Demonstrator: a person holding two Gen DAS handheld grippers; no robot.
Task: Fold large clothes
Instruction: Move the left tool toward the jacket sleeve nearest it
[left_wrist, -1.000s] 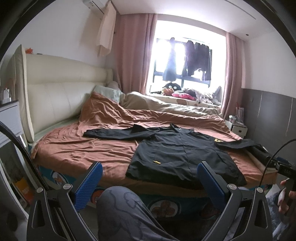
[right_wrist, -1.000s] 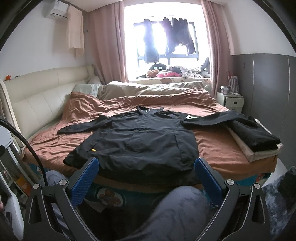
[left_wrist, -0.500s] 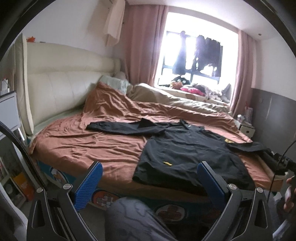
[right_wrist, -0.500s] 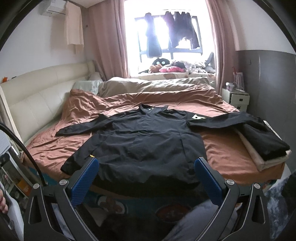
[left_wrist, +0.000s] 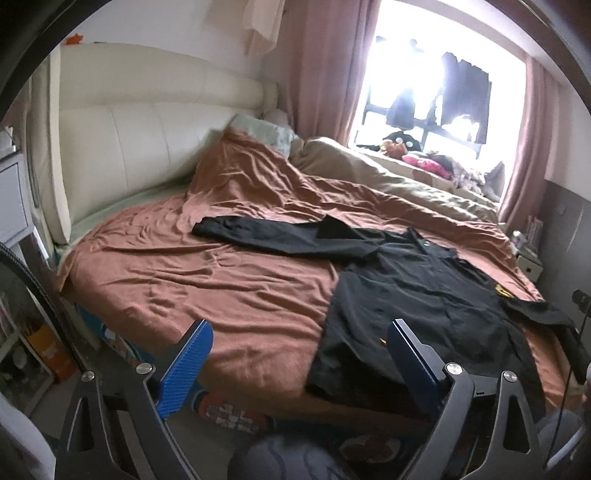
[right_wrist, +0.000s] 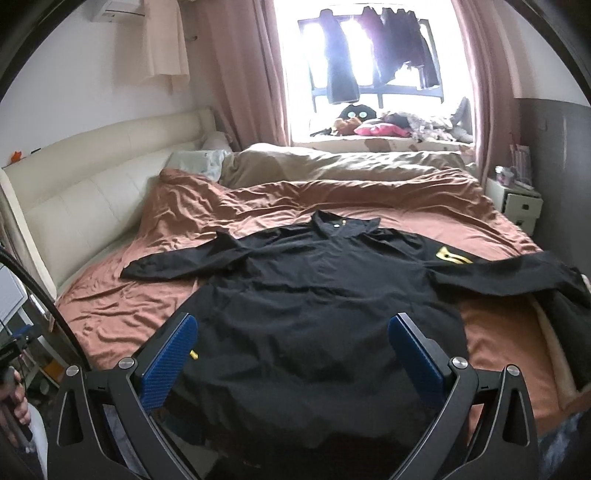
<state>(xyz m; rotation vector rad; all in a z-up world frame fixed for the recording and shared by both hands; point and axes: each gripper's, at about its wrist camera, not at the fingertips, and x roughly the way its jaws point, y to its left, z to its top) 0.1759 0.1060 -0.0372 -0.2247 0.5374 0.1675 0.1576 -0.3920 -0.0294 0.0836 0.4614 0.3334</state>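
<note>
One black long-sleeved fabric jacket (right_wrist: 325, 295) lies spread flat on the rust-brown bedsheet (left_wrist: 221, 280), both sleeves extended. The right gripper (right_wrist: 291, 354), jaws spread and empty, hovers above its hem. The left gripper (left_wrist: 295, 362), jaws just narrowing slightly yet wide and empty, hovers beside its left edge.

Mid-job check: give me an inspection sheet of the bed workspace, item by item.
Surface: bed with rumpled brown cover.
Job's things: black jacket laid flat, sleeves spread.
Clutter: folded dark clothes at the bed's right edge.
Grippers: left gripper and right gripper empty, jaws open, the left's just closing slightly.
Cables: black cable at left.
Surroundings: window with hanging clothes, nightstand.
</note>
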